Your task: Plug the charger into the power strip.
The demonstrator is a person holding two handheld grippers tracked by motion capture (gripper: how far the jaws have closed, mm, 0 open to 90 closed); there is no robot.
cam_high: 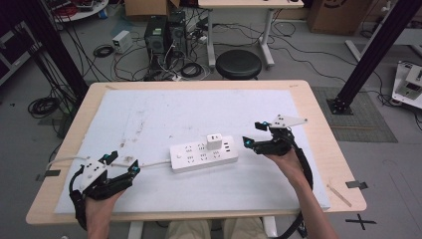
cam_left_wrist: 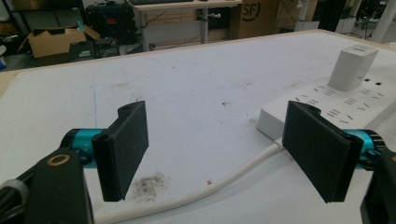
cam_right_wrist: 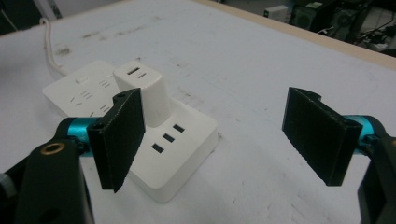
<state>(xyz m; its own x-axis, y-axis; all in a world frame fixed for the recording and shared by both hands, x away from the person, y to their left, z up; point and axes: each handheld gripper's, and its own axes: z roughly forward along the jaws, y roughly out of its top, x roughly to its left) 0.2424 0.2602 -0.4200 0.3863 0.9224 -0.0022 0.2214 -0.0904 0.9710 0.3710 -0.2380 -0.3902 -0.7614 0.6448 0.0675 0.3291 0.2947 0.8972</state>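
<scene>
A white power strip point(cam_high: 203, 155) lies in the middle of the white mat, with a small white adapter cube point(cam_high: 214, 142) plugged into its far side. Its white cord point(cam_high: 152, 164) runs left. My left gripper point(cam_high: 122, 164) stands open over that cord, left of the strip point(cam_left_wrist: 327, 100); the cord point(cam_left_wrist: 219, 185) passes on the mat between its jaws. My right gripper point(cam_high: 253, 133) is open just right of the strip's end. In the right gripper view the strip point(cam_right_wrist: 180, 140) and the adapter point(cam_right_wrist: 142, 93) lie close behind the left pad point(cam_right_wrist: 119, 135).
The mat point(cam_high: 199, 109) covers most of the wooden table point(cam_high: 318, 114). A black round stool point(cam_high: 239, 63) stands beyond the far edge, with computer towers point(cam_high: 163, 32) and cables on the floor. A tape strip point(cam_high: 357, 184) marks the near right corner.
</scene>
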